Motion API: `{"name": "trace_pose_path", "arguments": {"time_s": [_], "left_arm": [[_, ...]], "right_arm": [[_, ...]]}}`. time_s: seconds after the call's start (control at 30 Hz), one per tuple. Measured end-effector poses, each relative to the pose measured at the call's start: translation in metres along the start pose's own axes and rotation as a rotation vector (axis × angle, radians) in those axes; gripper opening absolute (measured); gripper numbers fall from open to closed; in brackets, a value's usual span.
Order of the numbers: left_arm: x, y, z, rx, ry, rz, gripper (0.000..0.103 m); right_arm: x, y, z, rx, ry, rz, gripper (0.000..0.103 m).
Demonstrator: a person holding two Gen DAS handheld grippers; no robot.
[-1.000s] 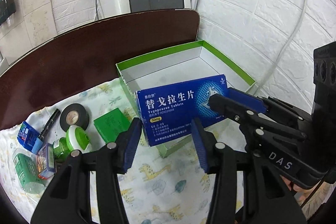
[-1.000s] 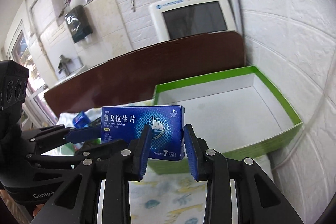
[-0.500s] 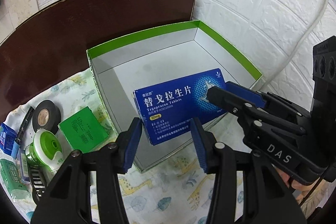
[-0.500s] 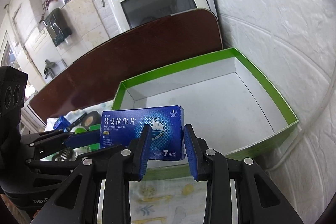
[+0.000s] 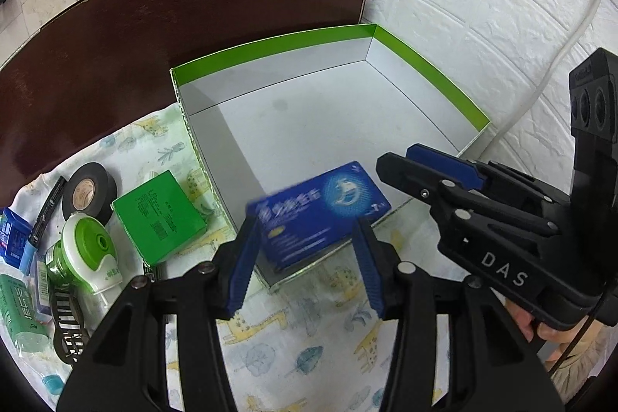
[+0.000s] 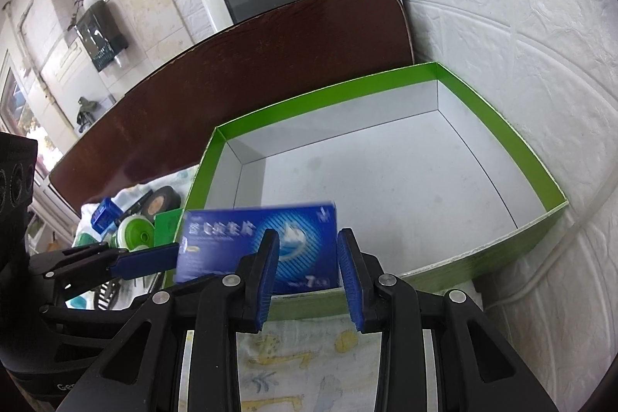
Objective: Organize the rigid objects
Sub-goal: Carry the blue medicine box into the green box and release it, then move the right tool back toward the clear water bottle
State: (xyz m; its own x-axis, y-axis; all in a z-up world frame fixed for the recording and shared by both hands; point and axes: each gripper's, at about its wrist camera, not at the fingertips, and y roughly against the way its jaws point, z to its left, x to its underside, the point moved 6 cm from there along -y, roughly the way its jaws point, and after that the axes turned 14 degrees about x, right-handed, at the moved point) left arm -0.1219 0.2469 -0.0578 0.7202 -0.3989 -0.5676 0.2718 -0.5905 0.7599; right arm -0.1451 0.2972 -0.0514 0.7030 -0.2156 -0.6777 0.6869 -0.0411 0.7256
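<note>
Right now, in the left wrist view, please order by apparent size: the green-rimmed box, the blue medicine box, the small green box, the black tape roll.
1. green-rimmed box
2. blue medicine box, blurred, nearer the camera
3. small green box, only slightly smaller, so 2 and 3 are unsure
4. black tape roll

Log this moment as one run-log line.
right gripper: open, just released | blue medicine box: blurred, dropping into green tray | left gripper: open

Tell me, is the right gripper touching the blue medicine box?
Apart. The left wrist view shows a strip of white tray floor between the right gripper and the blurred blue medicine box.
</note>
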Motion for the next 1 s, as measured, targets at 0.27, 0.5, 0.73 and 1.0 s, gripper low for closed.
{"name": "trace_pose_path", "arguments": {"time_s": [0.27,0.5,0.73,1.0], "left_arm": [[0.015,0.017,-0.008,-0.005,-0.04,-0.024,0.048],[0.041,0.055,0.02,-0.047,0.01,-0.082,0.049],[0.082,0.101,0.08,-0.157,0.138,-0.137,0.05],[0.141,0.155,0.142,-0.252,0.281,-0.213,0.051]], "right_arm": [[0.004,0.011,0.002,0.01,-0.004,-0.005,0.034],[0.005,0.028,0.028,-0.01,0.032,-0.026,0.034],[0.017,0.039,0.084,-0.08,0.137,-0.02,0.034],[0.043,0.046,0.162,-0.184,0.267,0.014,0.034]]}}
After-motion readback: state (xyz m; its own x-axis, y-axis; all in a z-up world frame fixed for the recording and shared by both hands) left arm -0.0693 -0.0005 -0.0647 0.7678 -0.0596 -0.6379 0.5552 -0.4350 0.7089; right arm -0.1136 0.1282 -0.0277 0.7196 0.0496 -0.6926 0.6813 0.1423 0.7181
